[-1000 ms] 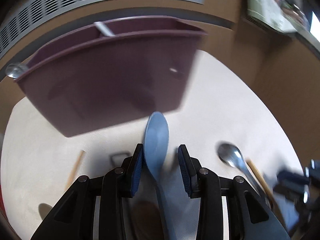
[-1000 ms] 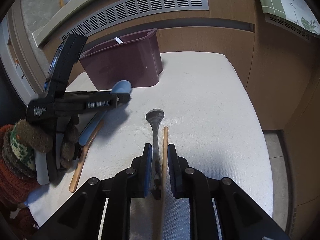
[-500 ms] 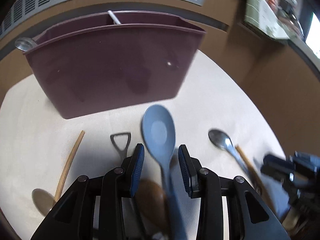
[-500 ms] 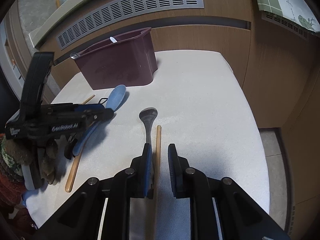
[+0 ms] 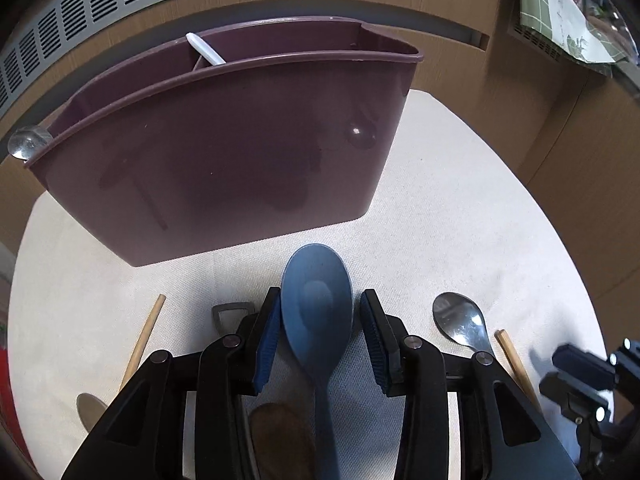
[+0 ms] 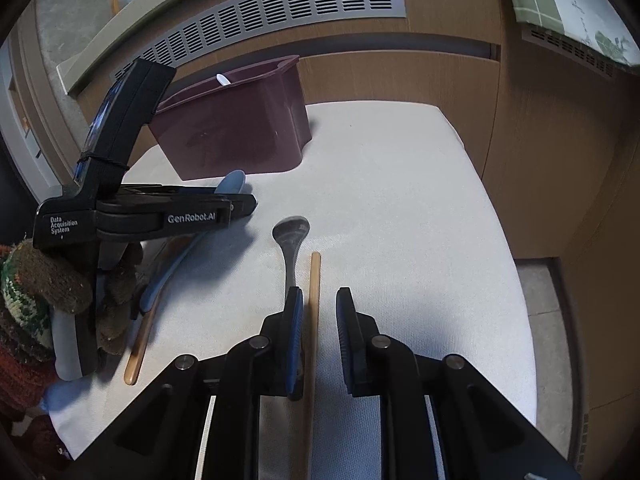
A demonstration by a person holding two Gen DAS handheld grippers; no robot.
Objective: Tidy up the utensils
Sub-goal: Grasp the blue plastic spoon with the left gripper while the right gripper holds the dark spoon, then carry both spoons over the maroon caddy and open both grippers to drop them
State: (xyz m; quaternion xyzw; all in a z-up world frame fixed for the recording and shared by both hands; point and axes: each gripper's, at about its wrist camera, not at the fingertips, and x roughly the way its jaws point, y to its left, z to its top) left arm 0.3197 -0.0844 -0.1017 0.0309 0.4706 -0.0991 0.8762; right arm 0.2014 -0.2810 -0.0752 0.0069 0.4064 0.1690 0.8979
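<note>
Overhead, slatted vent (image 6: 256, 20); below, white cloth-covered table (image 6: 400, 208), wood panelling (image 6: 560, 152).

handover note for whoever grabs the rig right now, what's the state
Left gripper: jaws have just been closing, blue spoon between them with its bowl end raised; firm grip unclear.
Right gripper: open, low over the table, chopstick between the pads, untouched.
Bin: at the back, already holding a white utensil and a metal spoon.
Left to do: bin the blue spoon, the chopstick, the steel spoon beside it, and the wooden stick on the left.
</note>
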